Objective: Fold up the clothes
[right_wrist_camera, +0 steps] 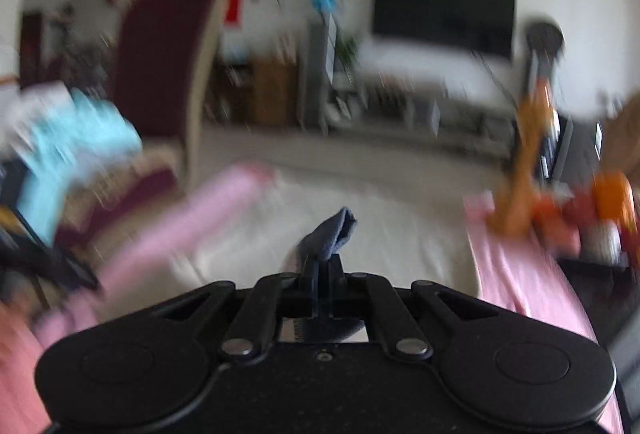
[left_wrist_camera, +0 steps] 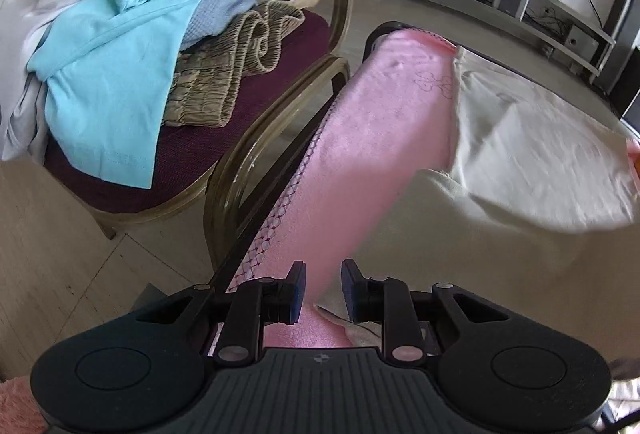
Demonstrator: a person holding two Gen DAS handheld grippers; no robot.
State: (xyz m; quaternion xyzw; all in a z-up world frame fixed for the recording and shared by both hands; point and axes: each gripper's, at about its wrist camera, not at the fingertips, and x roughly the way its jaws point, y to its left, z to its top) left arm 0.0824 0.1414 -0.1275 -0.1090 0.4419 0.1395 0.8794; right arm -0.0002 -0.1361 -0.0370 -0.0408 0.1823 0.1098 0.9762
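The right hand-held gripper (right_wrist_camera: 323,266) has its jaws pressed together on a fold of dark blue cloth (right_wrist_camera: 334,232), which pokes up between the fingertips; the view is badly blurred. The left hand-held gripper (left_wrist_camera: 323,288) stands partly spread, nothing pinched, over a pink towel (left_wrist_camera: 376,138) covering the table. A cream garment (left_wrist_camera: 532,154) lies across the towel. On the chair (left_wrist_camera: 280,122) beside it waits a heap with a turquoise shirt (left_wrist_camera: 116,66). This looks like bringing a new piece in; next it needs spreading flat.
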